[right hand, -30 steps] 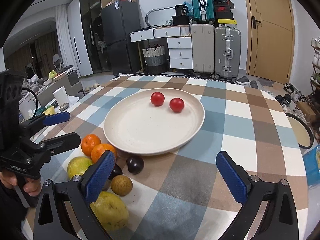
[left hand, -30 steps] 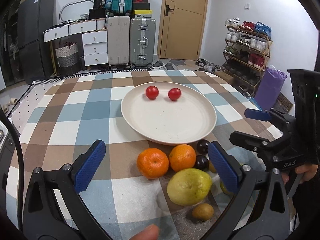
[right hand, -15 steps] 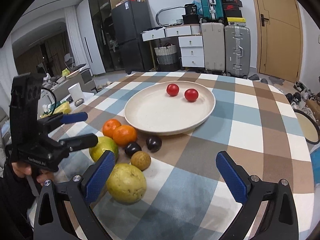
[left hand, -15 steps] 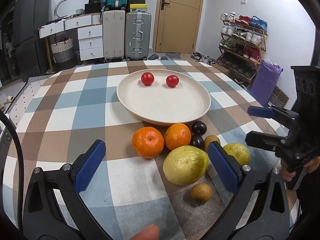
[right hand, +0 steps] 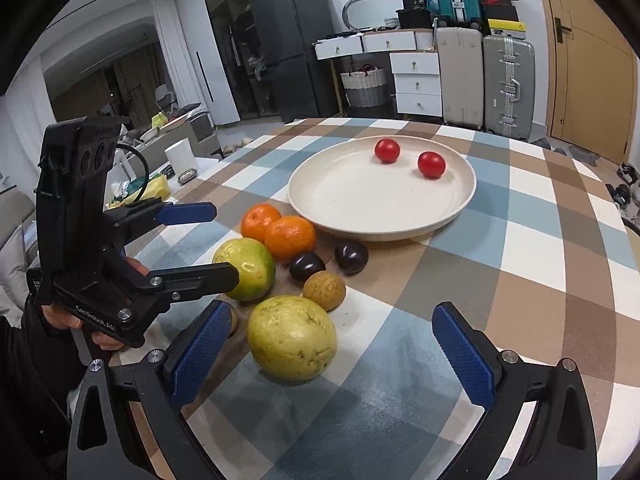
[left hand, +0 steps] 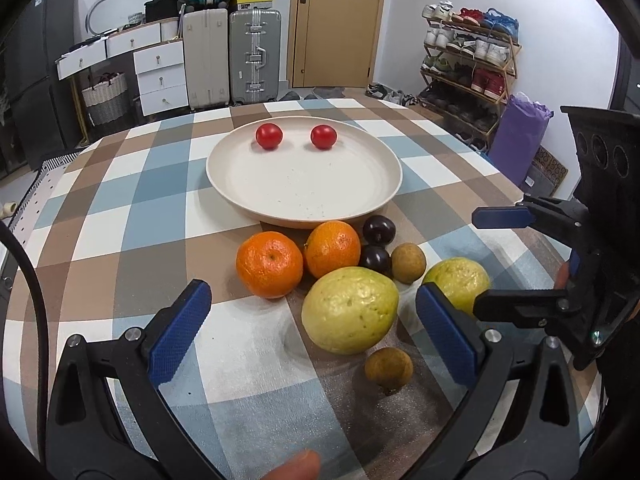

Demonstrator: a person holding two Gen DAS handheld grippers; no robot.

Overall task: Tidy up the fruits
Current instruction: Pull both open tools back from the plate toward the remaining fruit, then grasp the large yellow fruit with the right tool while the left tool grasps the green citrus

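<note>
Checked tablecloth (left hand: 120,216) carries a cream plate (left hand: 304,216); loose fruits (left hand: 350,310) lie beside it.

white walls enclose a room with a wooden door (left hand: 334,24), a shoe rack (left hand: 468,80) to its right, two upright suitcases (left hand: 232,56) beside white drawers (left hand: 160,76) and a woven basket (left hand: 105,98), a dark fridge (right hand: 288,48), and a checked tablecloth (left hand: 120,216).

Two red tomatoes (right hand: 408,157) sit on a cream plate (right hand: 352,200); oranges (right hand: 280,230), plums (right hand: 330,260) and guavas (right hand: 292,338) cluster beside it between two wide-spread grippers (right hand: 336,354).
</note>
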